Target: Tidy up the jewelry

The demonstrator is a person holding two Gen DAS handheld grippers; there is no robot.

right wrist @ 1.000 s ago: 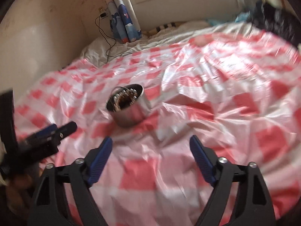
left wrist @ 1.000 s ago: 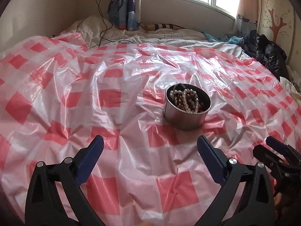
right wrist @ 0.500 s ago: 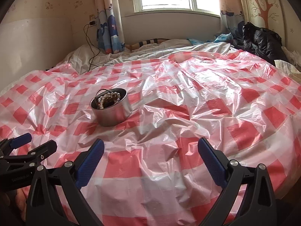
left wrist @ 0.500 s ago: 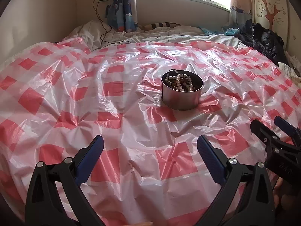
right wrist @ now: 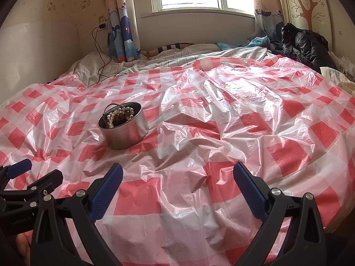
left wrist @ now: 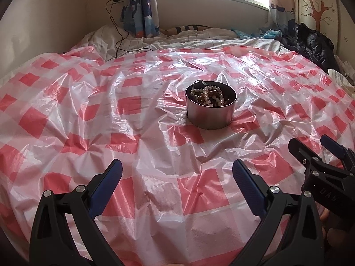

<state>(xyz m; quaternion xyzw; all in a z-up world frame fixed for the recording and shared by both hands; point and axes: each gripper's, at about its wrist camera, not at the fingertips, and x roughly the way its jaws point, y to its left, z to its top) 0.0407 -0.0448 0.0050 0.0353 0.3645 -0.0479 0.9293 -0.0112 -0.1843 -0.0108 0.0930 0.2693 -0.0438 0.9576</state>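
Observation:
A round metal tin point(left wrist: 210, 115) point(right wrist: 126, 130) stands upright on the red-and-white checked plastic sheet point(left wrist: 155, 137) point(right wrist: 221, 133) spread over a bed. Bead and pearl bracelets point(left wrist: 210, 96) point(right wrist: 119, 115) are heaped inside it. My left gripper point(left wrist: 177, 177) is open and empty, well short of the tin, which sits ahead and slightly right. My right gripper point(right wrist: 177, 177) is also open wide with nothing between its fingers; the tin lies ahead to its left. Each gripper shows at the edge of the other's view: right gripper point(left wrist: 315, 153), left gripper point(right wrist: 37, 173).
White bedding point(right wrist: 155, 62) and a black cable point(left wrist: 117, 33) lie at the far end under the window. A black jacket point(right wrist: 304, 44) is piled at the far right, with papers point(right wrist: 332, 73) beside it. Walls close the left and far sides.
Both views have drawn back from the tin and steadied; the tin looks farther off in the left wrist view. The right wrist view has tipped up and lost its blur. Both grippers stay open.

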